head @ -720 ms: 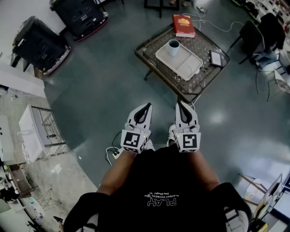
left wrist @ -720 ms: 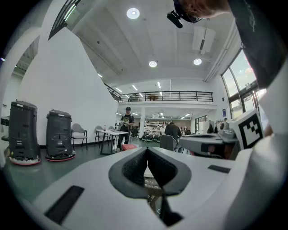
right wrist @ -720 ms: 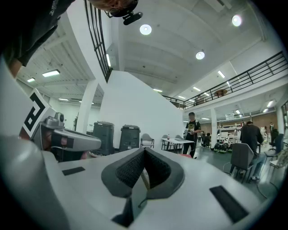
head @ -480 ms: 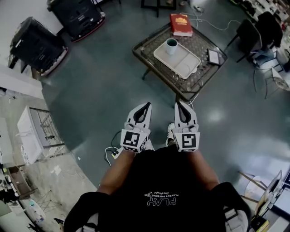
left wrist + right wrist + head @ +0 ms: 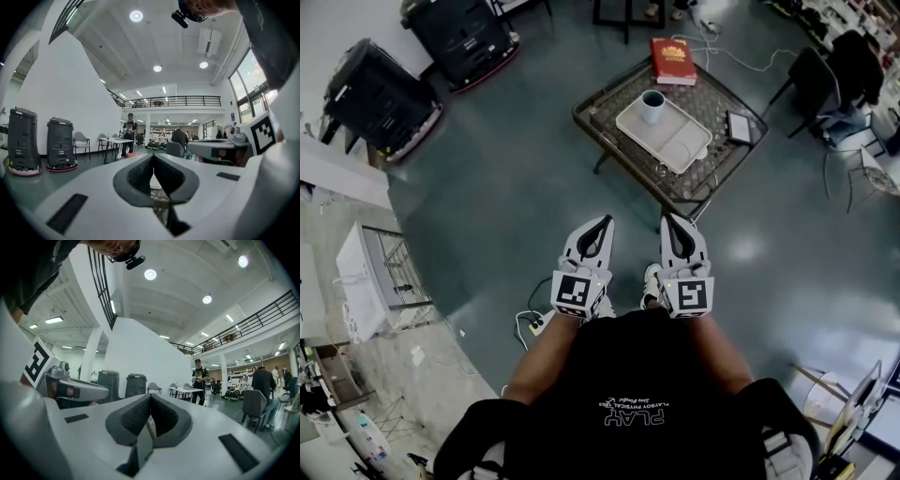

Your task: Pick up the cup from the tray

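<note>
A white cup [image 5: 652, 105] with a dark inside stands upright at the far left corner of a white tray [image 5: 680, 142] on a small glass-topped table [image 5: 609, 98]. Both grippers are held close to the person's body, well short of the table. My left gripper [image 5: 605, 221] is shut with its tips touching and nothing between them. My right gripper [image 5: 667, 219] beside it is also shut and empty. In the left gripper view the left gripper [image 5: 153, 156] meets at its tips; in the right gripper view the right gripper [image 5: 150, 397] does the same.
A red book [image 5: 673, 60] lies at the table's far end and a dark tablet [image 5: 739, 127] at its right side. Two black machines [image 5: 459, 36] stand at the left, chairs [image 5: 825, 80] at the right. A person [image 5: 201, 379] stands by a far table.
The table with the tray and cup has slid slightly up and left in the head view. Both grippers stay shut and side by side.
</note>
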The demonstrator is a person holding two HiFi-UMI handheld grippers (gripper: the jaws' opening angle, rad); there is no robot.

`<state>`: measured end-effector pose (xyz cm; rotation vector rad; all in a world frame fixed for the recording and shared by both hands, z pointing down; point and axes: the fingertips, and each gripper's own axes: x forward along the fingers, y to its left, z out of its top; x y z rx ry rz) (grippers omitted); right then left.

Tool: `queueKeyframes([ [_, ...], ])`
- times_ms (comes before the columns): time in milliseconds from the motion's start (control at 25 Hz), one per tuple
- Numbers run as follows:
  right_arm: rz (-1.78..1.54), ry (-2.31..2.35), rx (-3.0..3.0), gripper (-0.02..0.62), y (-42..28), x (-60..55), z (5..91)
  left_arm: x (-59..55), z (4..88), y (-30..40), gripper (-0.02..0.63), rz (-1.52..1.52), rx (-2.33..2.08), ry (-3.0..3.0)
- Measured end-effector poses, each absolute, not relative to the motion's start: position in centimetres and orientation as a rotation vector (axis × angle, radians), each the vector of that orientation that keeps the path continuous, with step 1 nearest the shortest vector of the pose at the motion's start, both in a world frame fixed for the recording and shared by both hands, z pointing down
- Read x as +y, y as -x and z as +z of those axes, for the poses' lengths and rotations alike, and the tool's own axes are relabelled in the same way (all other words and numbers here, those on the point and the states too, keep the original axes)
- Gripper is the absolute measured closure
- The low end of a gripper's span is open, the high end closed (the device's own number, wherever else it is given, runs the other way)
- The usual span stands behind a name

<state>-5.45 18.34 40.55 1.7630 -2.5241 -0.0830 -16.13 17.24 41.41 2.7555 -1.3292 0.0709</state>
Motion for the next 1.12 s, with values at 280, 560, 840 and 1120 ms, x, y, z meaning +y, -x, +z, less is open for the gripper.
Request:
queueKeyframes([
  [280, -0.056, -1.758, -2.537, 0.586, 3.4, 16.1, 41.1, 15.3, 41.9, 14.3, 0.598, 0.099, -1.353, -2.732],
  [560, -0.043, -1.765, -2.548, 0.586, 0.3, 13.5, 41.0, 13.4, 42.3, 11.4, 0.598, 0.130, -1.391, -2.737],
  [840, -0.053, -1.692, -2.630, 0.586, -2.4, 11.6, 41.0, 11.4, 42.2, 8.4, 0.598, 0.145, -1.466, -2.708],
  [1120, -0.007, -1.646, -2.687, 0.586, -4.6, 10.2, 41.1, 10.1, 41.9, 6.2, 0.598, 0.159, -1.536, -2.669],
])
